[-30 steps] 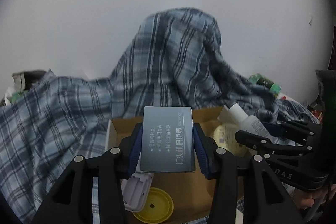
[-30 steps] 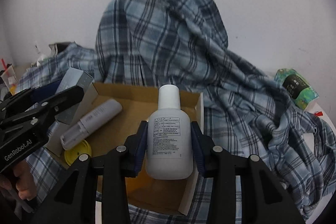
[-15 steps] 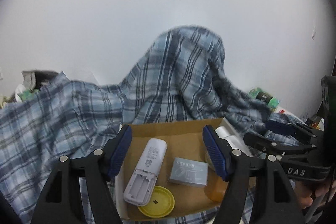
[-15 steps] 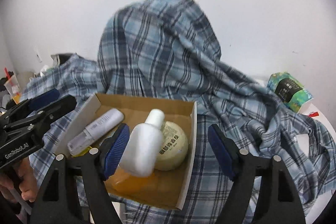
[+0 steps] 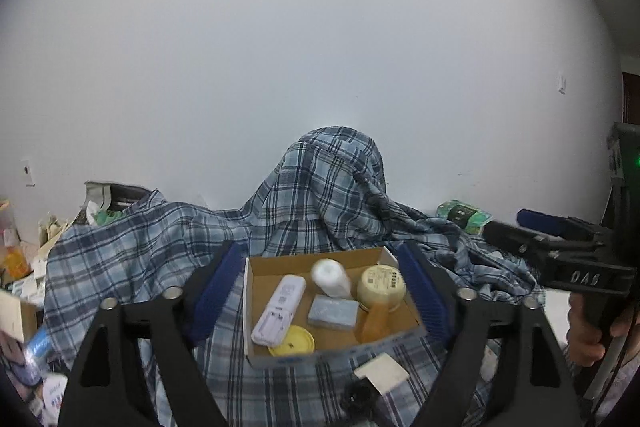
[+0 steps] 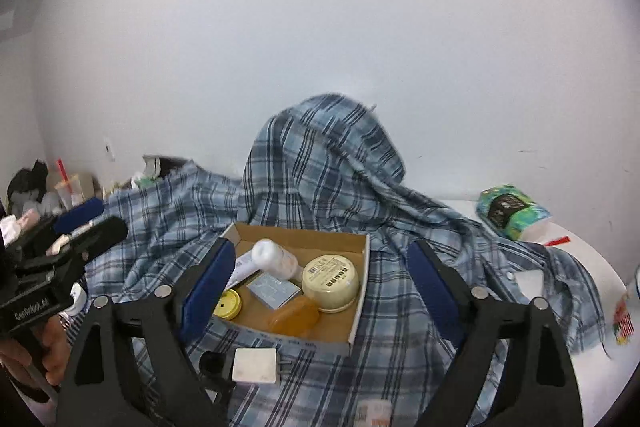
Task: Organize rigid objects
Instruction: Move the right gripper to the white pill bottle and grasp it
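A shallow cardboard box (image 5: 256, 267) (image 6: 362, 291) sits on a blue plaid shirt (image 5: 132, 243) (image 6: 320, 163). Inside lie a white bottle (image 5: 330, 277) (image 6: 276, 257), a grey box (image 5: 334, 311) (image 6: 274, 290), a cream round jar (image 5: 381, 285) (image 6: 331, 282), an amber soap bar (image 5: 374, 321) (image 6: 295, 315), a yellow lid (image 5: 291, 340) (image 6: 227, 303) and a white remote (image 5: 279, 305). My left gripper (image 5: 320, 291) is open and empty, raised in front of the box. My right gripper (image 6: 320, 285) is open and empty too.
A white plug adapter (image 5: 382, 371) (image 6: 255, 365) lies on the shirt in front of the box. A green tissue pack (image 5: 462, 215) (image 6: 512, 211) sits at the back right. Clutter piles up at the left (image 5: 20, 267). A white wall stands behind.
My left gripper let go of the grey box and my right gripper let go of the white bottle; both now lie in the cardboard box. Both grippers opened and pulled up and back.
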`<state>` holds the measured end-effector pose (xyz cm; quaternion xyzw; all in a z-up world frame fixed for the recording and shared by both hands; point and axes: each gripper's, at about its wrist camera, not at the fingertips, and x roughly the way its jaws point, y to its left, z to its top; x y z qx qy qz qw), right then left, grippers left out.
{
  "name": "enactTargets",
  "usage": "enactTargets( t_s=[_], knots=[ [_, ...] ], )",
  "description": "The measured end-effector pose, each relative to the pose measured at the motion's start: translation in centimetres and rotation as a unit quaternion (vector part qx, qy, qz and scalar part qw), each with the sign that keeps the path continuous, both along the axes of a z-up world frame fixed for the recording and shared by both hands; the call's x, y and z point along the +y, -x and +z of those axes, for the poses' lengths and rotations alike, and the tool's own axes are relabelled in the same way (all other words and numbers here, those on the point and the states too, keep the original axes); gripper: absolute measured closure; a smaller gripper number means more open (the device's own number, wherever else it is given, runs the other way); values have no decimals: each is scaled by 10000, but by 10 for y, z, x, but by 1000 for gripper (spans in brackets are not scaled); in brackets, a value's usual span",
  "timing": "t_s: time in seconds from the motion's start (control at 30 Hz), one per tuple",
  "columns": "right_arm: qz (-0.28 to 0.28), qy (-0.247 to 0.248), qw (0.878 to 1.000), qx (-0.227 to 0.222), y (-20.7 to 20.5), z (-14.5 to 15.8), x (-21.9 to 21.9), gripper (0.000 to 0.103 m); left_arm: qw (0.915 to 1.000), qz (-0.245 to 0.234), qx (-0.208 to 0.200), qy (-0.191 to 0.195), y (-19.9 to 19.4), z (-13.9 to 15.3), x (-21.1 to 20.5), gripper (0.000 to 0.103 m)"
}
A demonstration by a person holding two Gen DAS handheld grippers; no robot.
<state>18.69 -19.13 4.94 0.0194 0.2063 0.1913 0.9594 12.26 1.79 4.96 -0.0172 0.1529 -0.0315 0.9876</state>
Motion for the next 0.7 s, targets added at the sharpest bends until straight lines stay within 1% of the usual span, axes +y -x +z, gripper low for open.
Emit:
enactTargets(
  t_s=[0.07,0.1,0.13,0.2,0.27,0.37,0.43,0.53,0.7],
  knots=[
    [-92,-20,9999,-137,15,0,-8,16,10000,9,12,20,10,-5,-2,16],
    [-125,-1,9998,-183,21,-1,-11,16,10000,-29,66,64,13,-9,-3,10],
    [-164,21,9996,-232,27,-3,-14,16,9998,-118,127,138,15,-14,-4,0],
    [-235,56,9992,-303,37,-8,-18,15,9996,-208,96,193,20,-23,-8,0],
    [-295,97,9989,-339,44,-15,-21,12,9999,-116,76,46,24,-29,-15,0],
    [-447,147,9982,-372,49,-29,-26,7,9998,-80,152,-119,29,-36,-24,0],
    [-529,129,9979,-351,52,-37,-30,7,9997,-87,204,-143,32,-41,-27,0],
    [-549,124,9980,-270,52,-51,-34,7,9998,-111,178,-53,36,-48,-28,0],
    [-568,329,9977,-148,48,-70,-32,7,9998,-30,187,-109,33,-62,-30,0]
  ],
)
